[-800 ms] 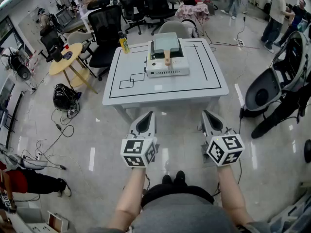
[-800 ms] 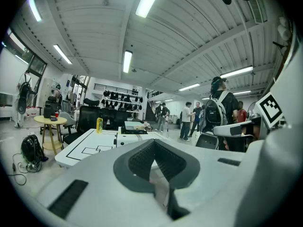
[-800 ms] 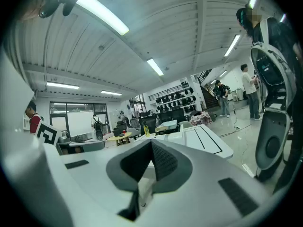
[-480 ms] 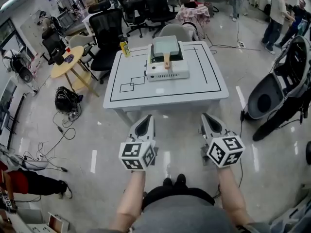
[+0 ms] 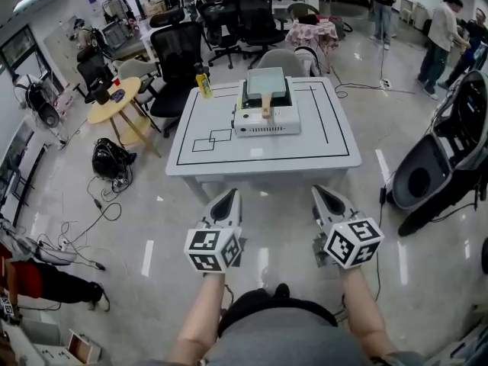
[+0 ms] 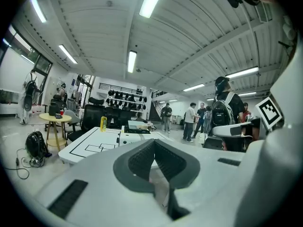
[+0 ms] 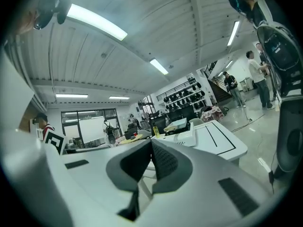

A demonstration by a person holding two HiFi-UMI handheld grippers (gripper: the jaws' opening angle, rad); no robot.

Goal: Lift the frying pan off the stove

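— Workshop floor, pale and glossy, fills the head view. What stands on it?
— A white table [image 5: 263,147] marked with black lines, well ahead of the person. On it, a white stove [image 5: 265,120] bears the frying pan [image 5: 264,82], square and pale, its wooden handle [image 5: 265,107] pointing toward the person. A yellow bottle [image 5: 203,85] stands near the table's far left corner.
— And around the table?
— Black office chairs [image 5: 179,52] behind it. A round wooden table [image 5: 114,101] and a black bag [image 5: 109,158] with cables lie to the left, a bulky black-and-white shell [image 5: 427,166] to the right, and people [image 5: 446,29] at the far right.
— The grippers?
— Both the left gripper [image 5: 231,195] and the right gripper [image 5: 319,192] hang side by side over bare floor, short of the table's near edge and well apart from the pan.
— Left gripper view?
— Jaws pressed together, nothing between them. Beyond their tips are the table, the stove with the pan on top, and the bottle. People stand to the right.
— Right gripper view?
— Jaws likewise closed and empty. Table edge and stove lie ahead, pan on the stove, chairs behind.
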